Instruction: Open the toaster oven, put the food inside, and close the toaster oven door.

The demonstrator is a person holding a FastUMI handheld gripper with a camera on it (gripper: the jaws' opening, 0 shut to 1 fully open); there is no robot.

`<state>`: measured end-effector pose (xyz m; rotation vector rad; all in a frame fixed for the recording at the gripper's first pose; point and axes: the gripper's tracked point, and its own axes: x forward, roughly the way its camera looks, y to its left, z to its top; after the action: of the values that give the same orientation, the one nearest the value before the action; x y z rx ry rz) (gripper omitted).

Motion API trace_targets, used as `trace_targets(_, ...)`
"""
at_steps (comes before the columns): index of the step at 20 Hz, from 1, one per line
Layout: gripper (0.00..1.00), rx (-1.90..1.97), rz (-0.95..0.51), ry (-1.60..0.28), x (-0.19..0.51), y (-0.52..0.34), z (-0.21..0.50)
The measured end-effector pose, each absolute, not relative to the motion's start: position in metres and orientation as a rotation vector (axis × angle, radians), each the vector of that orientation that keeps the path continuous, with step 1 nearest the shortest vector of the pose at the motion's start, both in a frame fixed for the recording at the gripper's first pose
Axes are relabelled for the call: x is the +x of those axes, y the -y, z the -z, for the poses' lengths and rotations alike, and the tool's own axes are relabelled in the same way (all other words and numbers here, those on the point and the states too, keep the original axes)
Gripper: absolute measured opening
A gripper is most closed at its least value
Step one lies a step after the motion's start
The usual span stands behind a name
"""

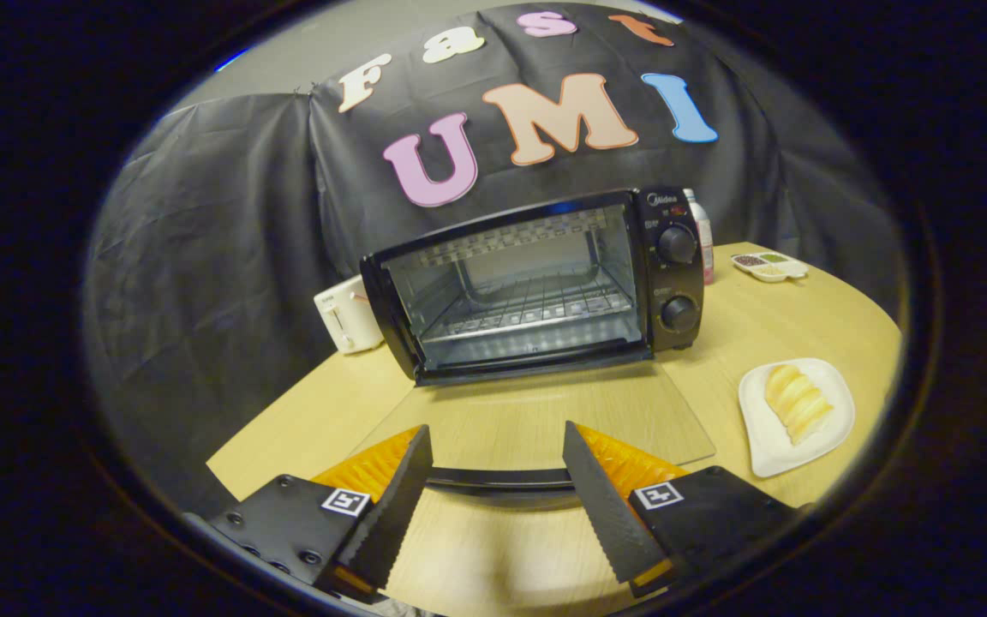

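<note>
The black toaster oven point(536, 283) stands on the wooden table point(802, 326), its inside rack bare. Its glass door point(536, 420) hangs fully down and lies flat toward me, with the dark door handle point(498, 480) at its near edge. My gripper point(498, 441) is open, its fingers spread on either side of that handle, just above it, and holding nothing. The food, pale sliced bread point(796, 401), lies on a white plate point(768, 450) to the right of the door and ahead of the right finger.
A white toaster point(348, 315) stands left of the oven. Behind the oven's right side is a bottle point(702, 236), and farther right a small white tray point(769, 266) with condiment compartments. The table's curved edge runs close on the left.
</note>
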<state>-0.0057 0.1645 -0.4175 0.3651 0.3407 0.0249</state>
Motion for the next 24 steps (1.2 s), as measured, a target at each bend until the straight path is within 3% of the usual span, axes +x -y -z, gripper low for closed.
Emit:
trace_targets(4, 0.96, 0.350, 0.015, -0.280, -0.024, -0.112, 0.393)
trace_targets(11, 0.96, 0.258, 0.149, -0.355, -0.037, -0.007, 0.395)
trace_targets(16, 0.96, 0.153, 0.227, -0.475, -0.033, 0.048, 0.439)
trace_targets(24, 0.96, 0.119, 0.204, -0.663, -0.029, 0.075, 0.512)
